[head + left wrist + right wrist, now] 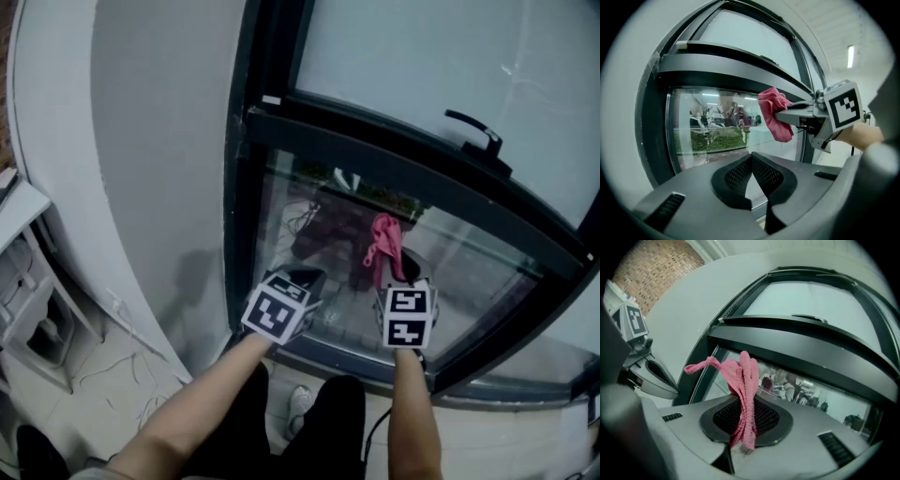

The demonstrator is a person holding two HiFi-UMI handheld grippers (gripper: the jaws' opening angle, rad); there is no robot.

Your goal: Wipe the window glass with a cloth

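Observation:
A pink cloth (384, 246) sticks up from my right gripper (397, 277), which is shut on it just in front of the lower window glass (459, 272). In the right gripper view the cloth (743, 380) is pinched between the pads and bunches upward against the lower pane (801, 390). My left gripper (307, 278) hovers beside it to the left, near the pane's lower left corner. Its jaws are shut with nothing between them (751, 159). From the left gripper view I see the right gripper (806, 115) holding the cloth (774, 116) against the glass (717, 122).
A thick dark frame bar (394, 150) splits the lower pane from the upper one, which carries a black handle (475, 128). A grey wall (141, 141) stands to the left, with a white rack (23, 281) and loose cables (122, 366) on the floor. My shoes (300, 400) are below.

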